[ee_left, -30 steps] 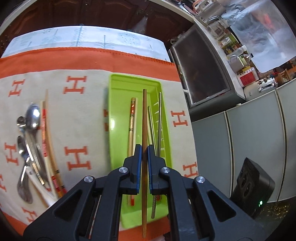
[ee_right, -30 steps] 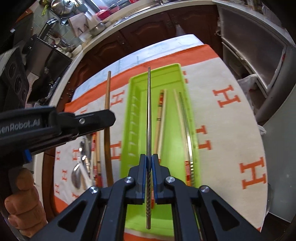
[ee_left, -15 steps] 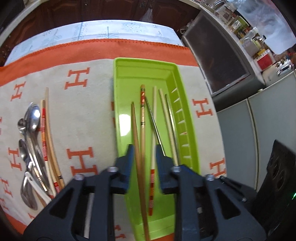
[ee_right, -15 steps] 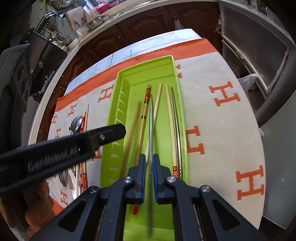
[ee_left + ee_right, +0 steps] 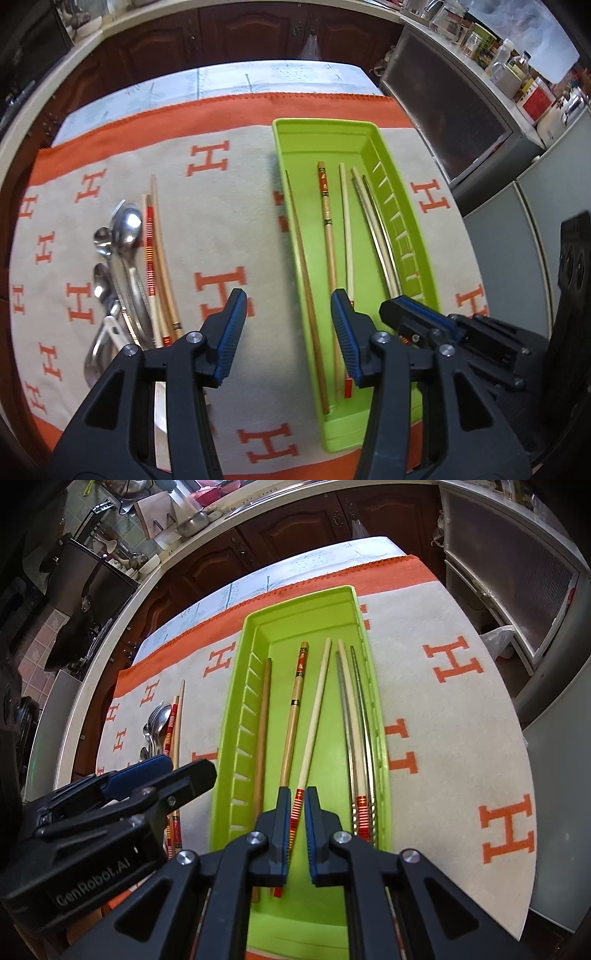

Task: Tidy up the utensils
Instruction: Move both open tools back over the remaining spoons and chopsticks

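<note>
A lime-green tray (image 5: 325, 123) (image 5: 299, 602) lies on the H-patterned cloth and holds several chopsticks. A brown chopstick (image 5: 306, 277) (image 5: 262, 720) rests along its left side, and a metal one (image 5: 360, 701) along its right side. My left gripper (image 5: 287, 299) hovers wide open and empty over the tray's left rim. My right gripper (image 5: 298, 797) stands slightly open above the tray's near end. The red-striped end of a pale chopstick (image 5: 314, 720) shows through its gap. Spoons (image 5: 125, 236) and more chopsticks (image 5: 155, 251) lie on the cloth at left.
The orange-bordered cloth (image 5: 221, 229) covers the table. Dark wooden cabinets (image 5: 236, 33) stand beyond the far edge. A grey appliance (image 5: 450, 122) and cabinet fronts sit to the right. A black box (image 5: 572, 266) stands at the right edge.
My left gripper opened and the brown chopstick now lies in the tray. My right gripper let go of the metal chopstick, which now lies in the tray. Both grippers drew back.
</note>
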Tool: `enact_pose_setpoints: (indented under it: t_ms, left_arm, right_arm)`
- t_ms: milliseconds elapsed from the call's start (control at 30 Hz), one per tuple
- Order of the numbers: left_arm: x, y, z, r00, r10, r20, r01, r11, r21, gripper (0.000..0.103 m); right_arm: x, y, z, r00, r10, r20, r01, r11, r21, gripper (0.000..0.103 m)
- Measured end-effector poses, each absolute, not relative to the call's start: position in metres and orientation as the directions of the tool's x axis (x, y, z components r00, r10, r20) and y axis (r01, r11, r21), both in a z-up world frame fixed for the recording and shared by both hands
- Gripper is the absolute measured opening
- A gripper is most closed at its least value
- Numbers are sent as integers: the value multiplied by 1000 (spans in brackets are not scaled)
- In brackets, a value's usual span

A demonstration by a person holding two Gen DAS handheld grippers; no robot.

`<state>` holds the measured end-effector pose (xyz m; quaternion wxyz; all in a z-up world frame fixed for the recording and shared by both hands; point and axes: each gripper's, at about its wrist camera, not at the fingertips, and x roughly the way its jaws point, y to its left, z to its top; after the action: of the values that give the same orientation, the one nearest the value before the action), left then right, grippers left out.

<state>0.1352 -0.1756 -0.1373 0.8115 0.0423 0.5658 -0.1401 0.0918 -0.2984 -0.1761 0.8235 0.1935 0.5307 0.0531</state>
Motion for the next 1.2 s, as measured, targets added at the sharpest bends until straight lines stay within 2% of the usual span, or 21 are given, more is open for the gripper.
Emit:
enact_pose_setpoints:
  t_ms: [1200]
  left_arm:
    - [87,-105,-104,468,-118,-876,219,976,-14,44]
  right_arm:
    - [81,-233,-152,424,277,-862,25,948,317,7]
